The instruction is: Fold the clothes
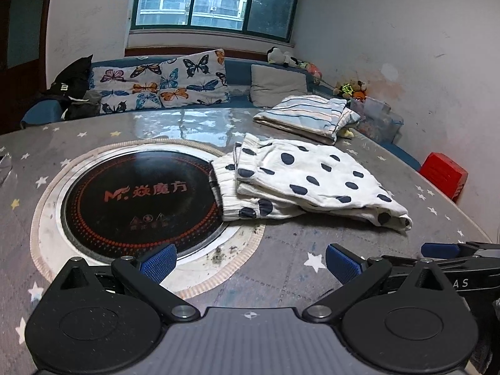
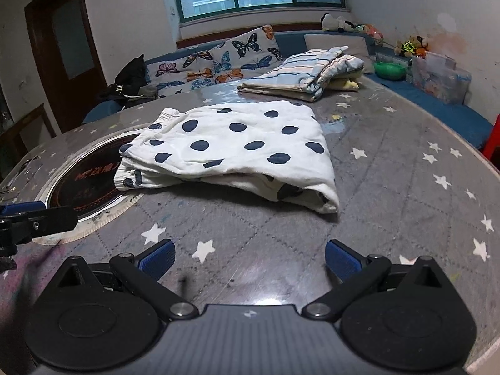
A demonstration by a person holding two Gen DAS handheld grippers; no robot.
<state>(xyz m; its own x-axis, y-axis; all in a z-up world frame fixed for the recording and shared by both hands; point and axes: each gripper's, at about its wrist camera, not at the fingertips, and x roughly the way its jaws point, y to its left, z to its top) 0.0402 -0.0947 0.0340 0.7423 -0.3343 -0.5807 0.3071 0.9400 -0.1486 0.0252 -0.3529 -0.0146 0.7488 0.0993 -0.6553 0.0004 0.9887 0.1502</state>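
A white garment with dark blue dots [image 1: 306, 181] lies folded on the grey star-patterned table [image 1: 281, 265], its waistband end over the rim of the round cooktop [image 1: 137, 200]. It also shows in the right wrist view [image 2: 237, 147]. My left gripper [image 1: 250, 264] is open and empty, low over the table in front of the garment. My right gripper [image 2: 250, 261] is open and empty, a short way in front of the garment's folded edge. A folded striped garment [image 1: 306, 115] lies behind; it shows in the right wrist view [image 2: 306, 75] too.
The right gripper's arm [image 1: 462, 253] reaches in at the right of the left view; the left gripper's finger [image 2: 34, 218] shows at the left of the right view. A sofa with butterfly cushions [image 1: 162, 84], toys, a clear box [image 2: 440, 75] and a red stool [image 1: 443, 172] ring the table.
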